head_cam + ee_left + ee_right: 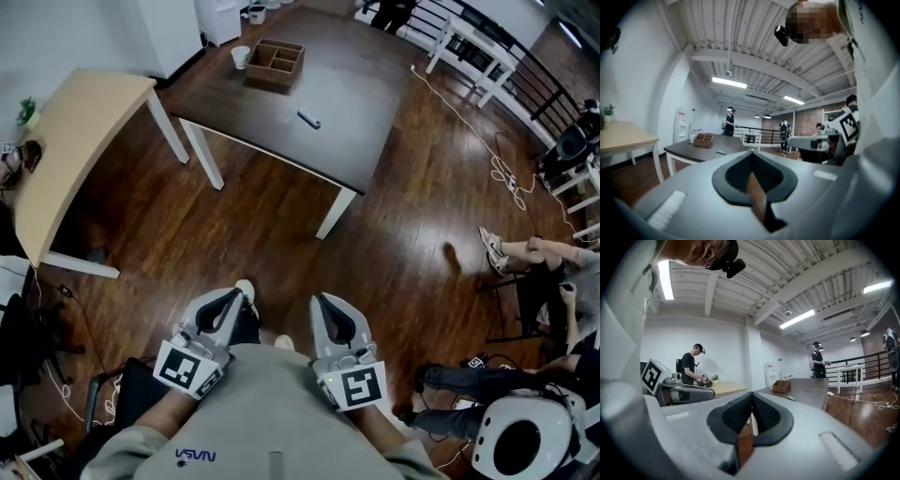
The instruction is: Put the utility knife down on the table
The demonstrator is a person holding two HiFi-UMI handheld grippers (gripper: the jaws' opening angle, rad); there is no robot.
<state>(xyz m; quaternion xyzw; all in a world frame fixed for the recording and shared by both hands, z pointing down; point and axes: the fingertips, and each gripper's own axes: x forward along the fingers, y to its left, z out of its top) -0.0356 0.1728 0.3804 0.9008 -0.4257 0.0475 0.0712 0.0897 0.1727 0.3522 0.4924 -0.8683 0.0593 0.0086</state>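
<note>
The utility knife (pixel 309 119) lies on the dark table (pixel 366 141), a small dark bar near the table's middle, with neither gripper touching it. It shows far off as the knife (pixel 721 152) in the left gripper view and the knife (pixel 791 398) in the right gripper view. My left gripper (pixel 242 293) and right gripper (pixel 320 301) are held close to my body above the wood floor, well short of the table. Both have their jaws shut with nothing between them. The left gripper (pixel 751 155) and right gripper (pixel 752 397) point level toward the table.
A wooden organiser box (pixel 275 62) and a white cup (pixel 241 56) stand at the dark table's far side. A light wood table (pixel 75 141) is at the left. People sit at the right (pixel 530 253). A cable (pixel 478 141) trails over the floor.
</note>
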